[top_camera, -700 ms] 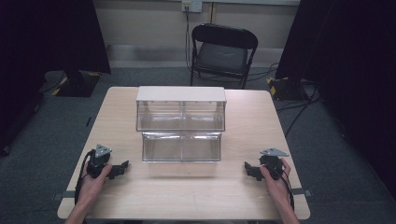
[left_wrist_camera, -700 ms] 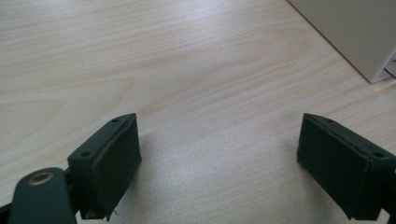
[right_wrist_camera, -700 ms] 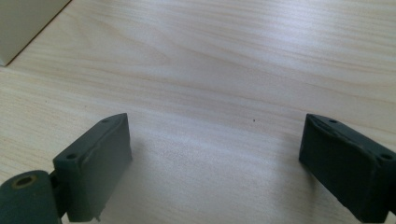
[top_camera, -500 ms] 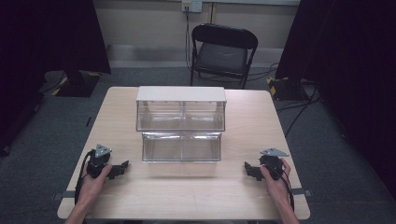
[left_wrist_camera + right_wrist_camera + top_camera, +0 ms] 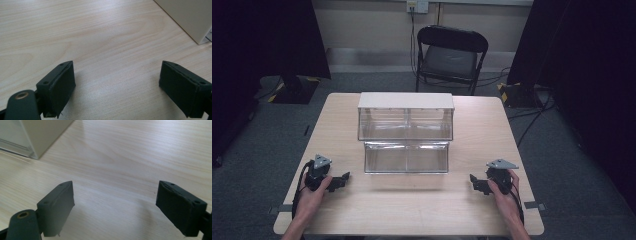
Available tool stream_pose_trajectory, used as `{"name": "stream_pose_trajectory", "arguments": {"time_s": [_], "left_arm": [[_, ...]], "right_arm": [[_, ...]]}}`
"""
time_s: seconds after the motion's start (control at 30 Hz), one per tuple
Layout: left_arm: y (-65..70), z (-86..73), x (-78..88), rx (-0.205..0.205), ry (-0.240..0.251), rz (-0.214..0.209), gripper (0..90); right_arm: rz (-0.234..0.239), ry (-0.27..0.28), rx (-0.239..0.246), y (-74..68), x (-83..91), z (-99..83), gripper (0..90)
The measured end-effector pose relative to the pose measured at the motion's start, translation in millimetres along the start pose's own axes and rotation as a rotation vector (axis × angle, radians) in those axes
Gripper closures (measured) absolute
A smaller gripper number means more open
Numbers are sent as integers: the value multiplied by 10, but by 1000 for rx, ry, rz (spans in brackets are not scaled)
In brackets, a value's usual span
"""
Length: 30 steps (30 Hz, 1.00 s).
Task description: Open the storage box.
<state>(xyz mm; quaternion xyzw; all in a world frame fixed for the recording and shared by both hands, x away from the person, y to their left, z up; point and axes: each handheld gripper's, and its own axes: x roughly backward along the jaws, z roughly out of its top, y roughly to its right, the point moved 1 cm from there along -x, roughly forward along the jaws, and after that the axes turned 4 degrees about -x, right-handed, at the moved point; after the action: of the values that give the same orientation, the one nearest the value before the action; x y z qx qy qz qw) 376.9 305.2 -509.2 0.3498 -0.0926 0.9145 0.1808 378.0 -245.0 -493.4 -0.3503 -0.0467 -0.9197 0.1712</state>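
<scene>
While both our left gripper (image 5: 343,179) and right gripper (image 5: 473,181) gape wide and empty, the clear drawer unit (image 5: 406,132) looks rigid, probably slick plastic, best gripped at a drawer's front lip.

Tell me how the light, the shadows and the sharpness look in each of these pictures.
High view: the table is evenly lit, the room around it dark, and the clear drawer box shows pale reflections. Left gripper view: the wood grain is sharp, and the near fingers look slightly soft, with faint shadows beside them. Right gripper view: soft shadows lie beside the fingers, and the box corner is blurred.
</scene>
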Motion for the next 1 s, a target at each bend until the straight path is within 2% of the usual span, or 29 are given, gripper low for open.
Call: {"name": "stream_pose_trajectory", "arguments": {"time_s": [0.27, 0.43, 0.73, 1.0], "left_arm": [[0, 0, 0, 0, 0, 0, 128], [-1, 0, 0, 0, 0, 0, 129], [1, 0, 0, 0, 1, 1, 128], [0, 0, 0, 0, 0, 1, 128]], "right_arm": [[43, 42, -1, -126, 93, 76, 144], [79, 68, 19, -259, 137, 122, 144], [140, 71, 59, -454, 146, 146, 144], [172, 82, 93, -615, 140, 194, 143]]}}
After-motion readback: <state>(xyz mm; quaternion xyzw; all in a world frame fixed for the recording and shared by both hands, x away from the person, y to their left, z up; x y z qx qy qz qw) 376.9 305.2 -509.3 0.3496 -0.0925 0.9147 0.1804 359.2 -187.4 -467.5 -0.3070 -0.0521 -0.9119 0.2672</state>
